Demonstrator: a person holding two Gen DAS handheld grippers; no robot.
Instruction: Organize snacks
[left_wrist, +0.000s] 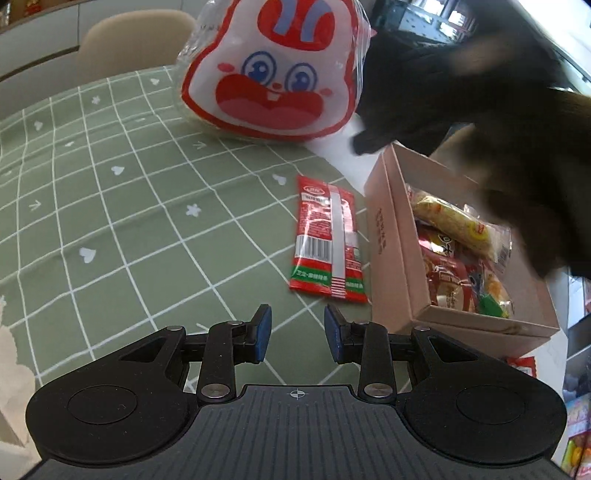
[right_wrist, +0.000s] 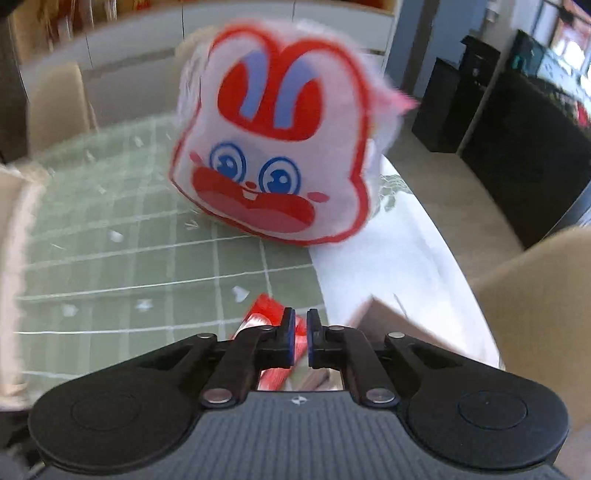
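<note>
A flat red snack packet (left_wrist: 325, 236) lies on the green checked tablecloth (left_wrist: 129, 206), just left of an open pink cardboard box (left_wrist: 388, 236) that holds several wrapped snacks (left_wrist: 458, 229). My left gripper (left_wrist: 297, 317) hovers short of the packet, open, with nothing between its blue pads. A dark blurred shape (left_wrist: 461, 92) hangs over the box. In the right wrist view my right gripper (right_wrist: 301, 321) is shut and empty, above the red packet (right_wrist: 264, 310) and beside the box's corner (right_wrist: 391, 317).
A large bag printed with a red and white rabbit face (left_wrist: 273, 74) stands at the far side of the table (right_wrist: 273, 155). Beige chairs (right_wrist: 535, 295) ring the table. The bare white tabletop (right_wrist: 388, 258) shows beyond the cloth's right edge.
</note>
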